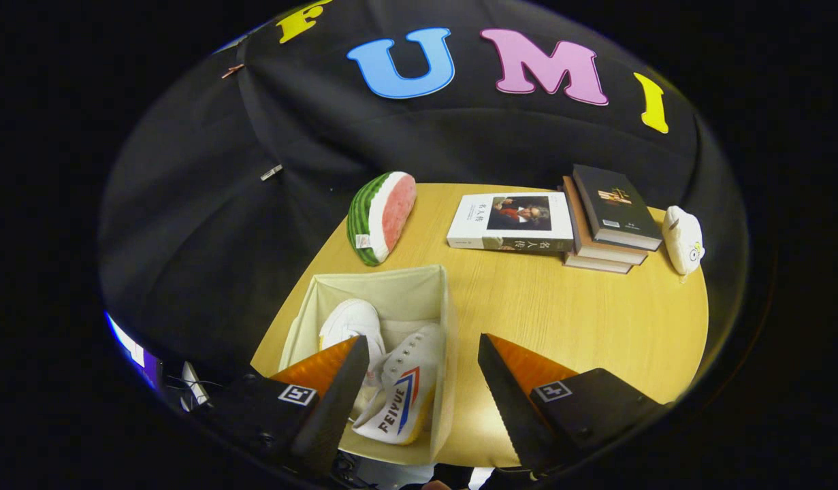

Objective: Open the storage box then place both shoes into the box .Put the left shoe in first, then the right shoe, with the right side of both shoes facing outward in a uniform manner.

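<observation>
Gripper [425, 347]: two wedge-shaped fingers [327, 367] with orange upper faces and flat black inner pads. Each finger mounts to a black housing bearing a square black-and-white fiducial marker. The jaws stand apart.

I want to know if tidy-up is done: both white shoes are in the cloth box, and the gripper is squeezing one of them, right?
Not quite. In the gripper view, both white shoes do sit inside the cloth box, but the gripper is not squeezing either one. Its fingers are spread open above the box, holding nothing.
</observation>
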`<state>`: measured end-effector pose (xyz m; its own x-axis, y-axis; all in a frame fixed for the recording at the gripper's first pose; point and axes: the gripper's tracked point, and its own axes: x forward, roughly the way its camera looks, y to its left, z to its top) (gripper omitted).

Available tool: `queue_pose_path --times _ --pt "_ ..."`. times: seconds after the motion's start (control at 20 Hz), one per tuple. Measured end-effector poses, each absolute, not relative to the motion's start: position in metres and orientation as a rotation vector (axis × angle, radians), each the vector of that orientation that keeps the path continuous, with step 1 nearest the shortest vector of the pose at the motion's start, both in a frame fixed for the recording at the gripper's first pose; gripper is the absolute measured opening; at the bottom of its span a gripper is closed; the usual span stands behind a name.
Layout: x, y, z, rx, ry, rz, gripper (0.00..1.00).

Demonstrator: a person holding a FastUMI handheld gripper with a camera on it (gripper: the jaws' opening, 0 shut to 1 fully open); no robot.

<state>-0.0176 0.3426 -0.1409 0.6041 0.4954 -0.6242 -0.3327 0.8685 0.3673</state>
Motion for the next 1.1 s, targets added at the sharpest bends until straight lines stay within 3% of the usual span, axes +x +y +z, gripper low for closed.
queue_pose_path --times 1.1 --pt "0.011 0.017 -0.061 0.228 0.314 0.164 0.99"
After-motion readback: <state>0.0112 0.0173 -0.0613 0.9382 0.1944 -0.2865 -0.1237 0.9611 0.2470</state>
